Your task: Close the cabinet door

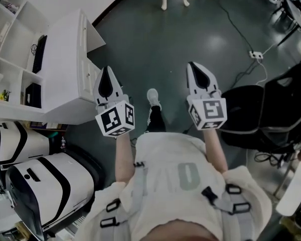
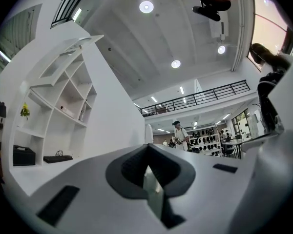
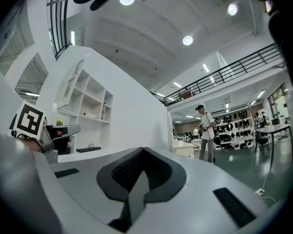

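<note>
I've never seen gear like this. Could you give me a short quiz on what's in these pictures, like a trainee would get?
1. True or false: the right gripper holds something between its jaws.
2. On which side of the person does the white shelf unit stand? A) the person's left B) the person's right C) straight ahead, beyond both grippers
3. Fill in: the left gripper and the right gripper are both held out over the dark ____.

Key:
1. False: its jaws are together with nothing between them.
2. A.
3. floor.
</note>
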Demonstrator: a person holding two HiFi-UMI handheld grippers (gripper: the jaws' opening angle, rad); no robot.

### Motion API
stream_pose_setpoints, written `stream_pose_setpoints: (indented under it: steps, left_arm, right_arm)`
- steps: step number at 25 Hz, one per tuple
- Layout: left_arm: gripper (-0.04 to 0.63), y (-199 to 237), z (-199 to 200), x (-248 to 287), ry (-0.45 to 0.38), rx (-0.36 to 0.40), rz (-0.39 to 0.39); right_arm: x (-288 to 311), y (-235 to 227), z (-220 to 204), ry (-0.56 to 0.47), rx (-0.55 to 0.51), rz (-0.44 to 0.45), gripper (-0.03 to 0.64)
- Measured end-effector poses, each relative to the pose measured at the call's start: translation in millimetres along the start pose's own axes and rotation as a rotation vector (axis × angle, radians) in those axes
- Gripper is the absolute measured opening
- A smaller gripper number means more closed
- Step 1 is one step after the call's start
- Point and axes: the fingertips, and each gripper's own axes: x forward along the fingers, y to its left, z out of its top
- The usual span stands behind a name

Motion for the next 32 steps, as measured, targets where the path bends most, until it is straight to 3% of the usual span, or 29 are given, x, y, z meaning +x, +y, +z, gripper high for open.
stream_pose_setpoints:
  steps: [5,11,20,26,32]
  left_arm:
    - [0.005,9.8,1.3,83.4,-0.030,0.017,-0.036]
    - [0.005,24.1,6.1,197.3,-0.056,0.003,-0.077]
    - [0.005,95.3,-0.3,361.9,-0.070,-0.023,-0.043]
    - [0.005,121.0,-17.0,432.2,-0.068,-0.017,-0.058]
    - [0.005,130.6,-22.0,463.5,-0.053,-0.006,-0.048]
  right_arm:
    - [76.8,-12.5,9.7,-0.025,-0.067,-0.009,0.003]
    - [188.6,-22.8,34.1,-0.035,-0.057,-0.014,0.003]
    - [373.6,-23.2,55.9,-0.049,-0.069,0.038,0.003]
    - [455.7,-25.3,45.7,-0.037,-0.057,0.044,0.003]
    - [495.9,-24.3,48.8,-0.071,-0.047,0.059,0.003]
